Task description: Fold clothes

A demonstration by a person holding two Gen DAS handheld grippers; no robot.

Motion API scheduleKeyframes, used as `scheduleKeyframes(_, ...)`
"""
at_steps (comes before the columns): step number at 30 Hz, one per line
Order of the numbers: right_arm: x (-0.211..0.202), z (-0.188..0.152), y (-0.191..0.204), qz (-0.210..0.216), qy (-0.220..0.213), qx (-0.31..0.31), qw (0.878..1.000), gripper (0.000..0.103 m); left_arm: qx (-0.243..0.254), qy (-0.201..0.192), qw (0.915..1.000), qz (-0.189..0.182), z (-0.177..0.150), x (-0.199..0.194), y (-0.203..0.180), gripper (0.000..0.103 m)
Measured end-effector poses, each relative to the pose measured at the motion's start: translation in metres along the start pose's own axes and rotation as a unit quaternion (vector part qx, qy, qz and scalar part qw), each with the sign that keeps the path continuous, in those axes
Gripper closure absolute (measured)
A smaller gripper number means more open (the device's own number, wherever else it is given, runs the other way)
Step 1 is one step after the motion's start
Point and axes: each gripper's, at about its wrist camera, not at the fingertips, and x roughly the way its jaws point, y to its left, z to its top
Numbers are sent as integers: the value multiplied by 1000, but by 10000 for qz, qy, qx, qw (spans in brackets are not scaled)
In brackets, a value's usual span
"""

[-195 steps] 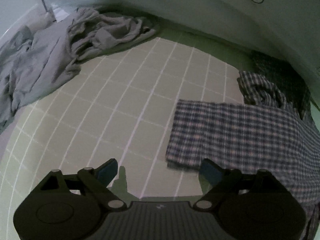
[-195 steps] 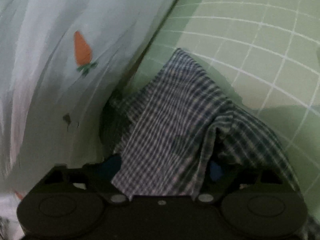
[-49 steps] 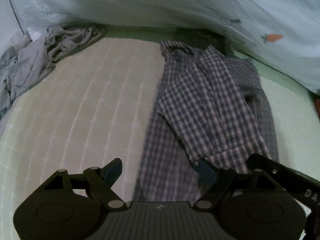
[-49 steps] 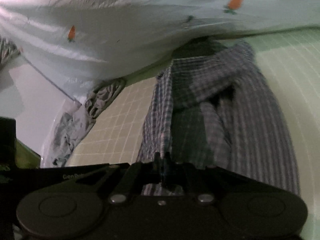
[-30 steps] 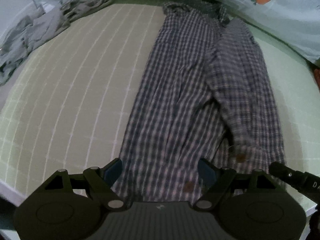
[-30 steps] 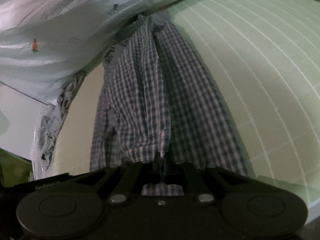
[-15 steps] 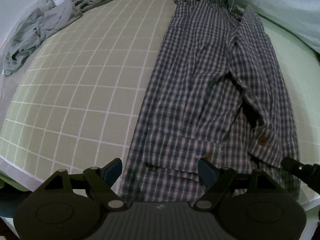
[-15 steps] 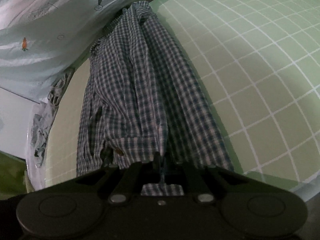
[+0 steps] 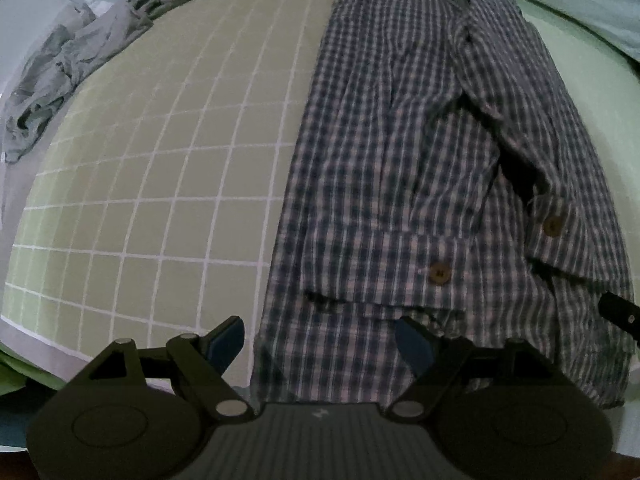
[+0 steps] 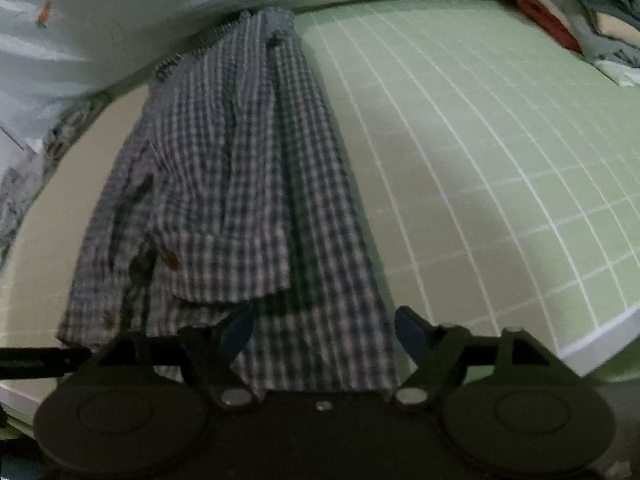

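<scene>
The checked shirt [image 9: 420, 160] lies lengthwise on the green grid mat [image 9: 160, 160], right of centre. The left hand-held gripper [image 9: 320, 336] gapes wide above its hem; the right hand-held gripper [image 10: 324, 332] has just sprung open, gripping nothing.

- shirt [image 9: 400, 152]: navy/white check, brown buttons
- mat [image 9: 160, 168]: pale green, white grid lines
- crumpled garment [image 9: 60, 64]: grey
- sheet [image 10: 100, 12]: pale blue, orange carrot print
- gripper pads [image 9: 228, 338]: blue
</scene>
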Motion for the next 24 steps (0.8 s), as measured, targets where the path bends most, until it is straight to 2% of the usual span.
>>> scheduleKeyframes(5, 3, -6, -2, -143, 125, 34, 9998, 17, 75, 77, 9999, -129, -5, 2, -1, 20)
scheduleKeyframes(9, 4, -9, 3, -244, 217, -48, 9995, 8, 129, 131, 9996, -228, -7, 4, -2, 20)
scheduleKeyframes(15, 6, -12, 13, -405, 329, -292, 9982, 7, 195, 149, 9992, -324, -12, 7, -4, 22)
scheduleKeyframes(18, 5, -12, 15, -375, 361, -290, 9982, 8, 246, 35, 9991, -357, -13, 4, -3, 39)
scheduleKeyframes(19, 3, -12, 16, -340, 350, -313, 9983, 12, 314, -33, 9988, -382, -13, 2, -3, 56)
scheduleKeyframes(20, 2, -12, 16, -304, 340, -337, 9984, 15, 386, -107, 9984, -409, -13, -1, -4, 81)
scheduleKeyframes(21, 1, -12, 17, -268, 328, -394, 9983, 26, 431, -147, 9980, -440, -13, -2, -5, 90)
scheduleKeyframes(22, -1, -11, 19, -232, 316, -470, 9981, 44, 405, -144, 9979, -484, -12, -2, -4, 95)
scheduleKeyframes(23, -2, -9, 21, -196, 303, -546, 9979, 57, 349, -130, 9979, -533, -10, -1, -2, 100)
scheduleKeyframes(24, -3, -7, 21, -73, 363, -523, 9979, 89, 293, -116, 9978, -583, -8, -1, -1, 100)
